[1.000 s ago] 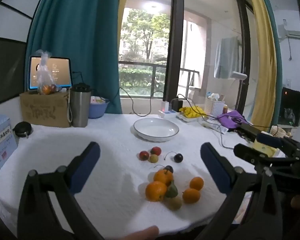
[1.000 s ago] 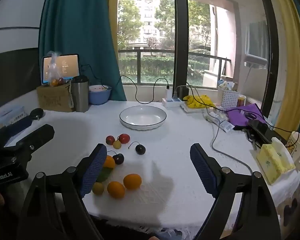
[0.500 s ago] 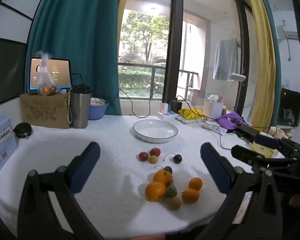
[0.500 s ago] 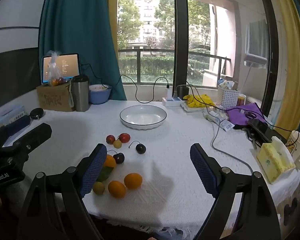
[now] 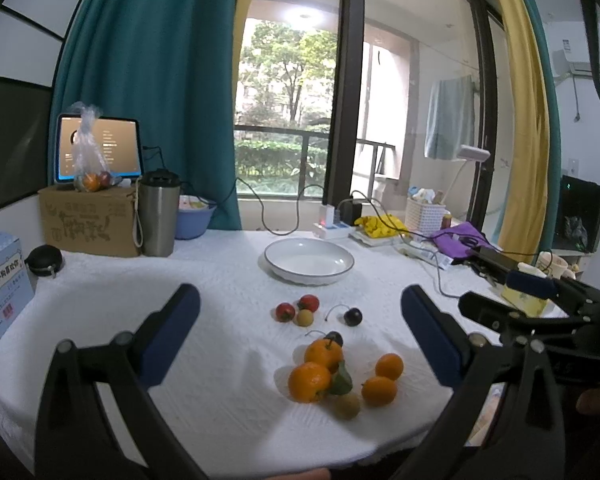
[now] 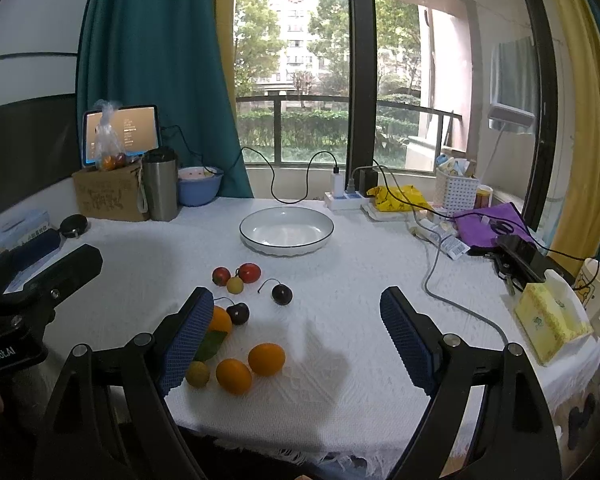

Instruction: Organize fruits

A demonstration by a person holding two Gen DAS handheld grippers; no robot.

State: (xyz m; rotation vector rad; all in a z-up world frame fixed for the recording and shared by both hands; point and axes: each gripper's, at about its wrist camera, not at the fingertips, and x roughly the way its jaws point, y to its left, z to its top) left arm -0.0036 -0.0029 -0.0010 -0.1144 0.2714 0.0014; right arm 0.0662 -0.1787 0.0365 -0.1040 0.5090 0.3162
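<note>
A white plate (image 5: 309, 273) (image 6: 287, 245) sits empty mid-table. In front of it lie two red cherry tomatoes (image 5: 285, 311) (image 6: 249, 272), a small yellow fruit (image 5: 303, 317) and two dark cherries (image 5: 353, 316) (image 6: 281, 293). Nearer the front edge lie several oranges (image 5: 309, 381) (image 6: 266, 359) with a green leaf and a yellowish fruit (image 5: 346, 405). My left gripper (image 5: 300, 338) is open and empty above the table, before the fruits. My right gripper (image 6: 297, 338) is open and empty, its left finger hiding part of an orange.
A cardboard box (image 5: 86, 220), steel tumbler (image 5: 159, 213), blue bowl (image 5: 192, 220) and tablet stand at the back left. A blue carton (image 5: 2, 284) is at the far left. A power strip (image 6: 346, 200), cables, purple cloth (image 6: 488, 224), yellow tissue box (image 6: 550, 322) and mug crowd the right.
Both grippers have drifted only slightly; the fruits and plate have not moved.
</note>
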